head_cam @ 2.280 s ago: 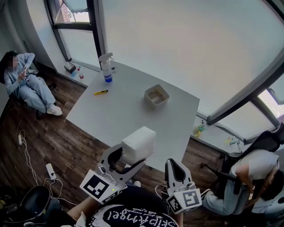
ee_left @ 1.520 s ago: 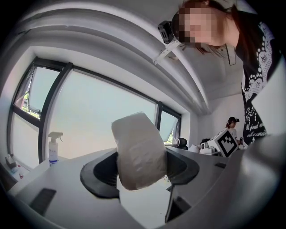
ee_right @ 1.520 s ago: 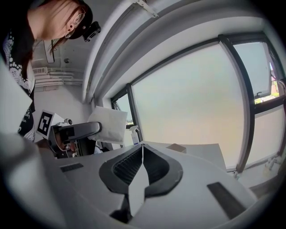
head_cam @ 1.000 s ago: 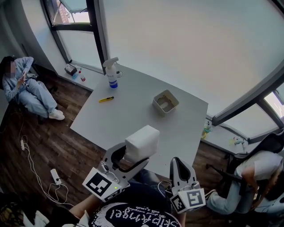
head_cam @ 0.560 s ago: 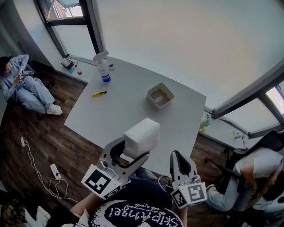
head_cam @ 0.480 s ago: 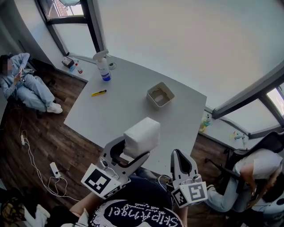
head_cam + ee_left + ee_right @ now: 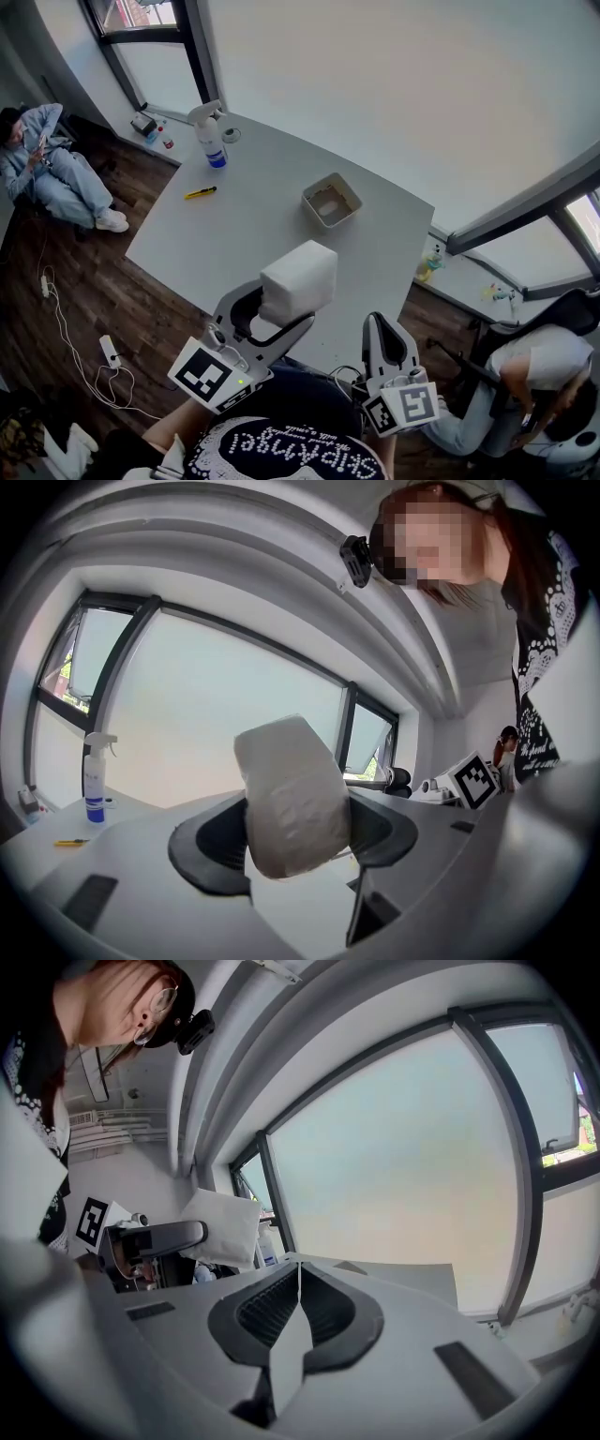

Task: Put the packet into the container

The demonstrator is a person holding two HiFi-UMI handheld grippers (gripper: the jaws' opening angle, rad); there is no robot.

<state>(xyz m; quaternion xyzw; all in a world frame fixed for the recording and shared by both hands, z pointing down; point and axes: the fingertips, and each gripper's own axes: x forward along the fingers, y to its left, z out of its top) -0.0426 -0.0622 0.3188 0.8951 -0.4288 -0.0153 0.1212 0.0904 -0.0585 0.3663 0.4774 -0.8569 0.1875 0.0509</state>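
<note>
Item one: white packet (image 7: 291, 799), a soft, plump block, clamped at its lower half between the two dark pads of the left gripper (image 7: 279, 317), whose jaws stand wide around it. In the left gripper view its long axis runs nearly upright, the top leaning a little to the left of frame and rising clear above the jaws. The lower end sits down between them. In the head view the packet is at lower centre of frame, held in the air and seen against the near part of the table (image 7: 234, 234). Item two: right gripper (image 7: 384, 339), lower right of centre in the head view and just beside the left one, its jaws closed together with nothing between them. Item three: container (image 7: 331, 200), a small open square tub, pale with a brownish inside, standing on the table above the packet in the frame and well apart from it. Item four: spray bottle (image 7: 208, 139), white with a blue label, upright near the table's far left corner. Item five: yellow pen-like object (image 7: 200, 193), lying flat on the table below the bottle; what it is cannot be told. Item six: a seated person in light blue clothing (image 7: 56, 178) at upper left on the wooden floor (image 7: 84, 281). Item seven: a second person (image 7: 534, 366) bent over in a chair at lower right.
</note>
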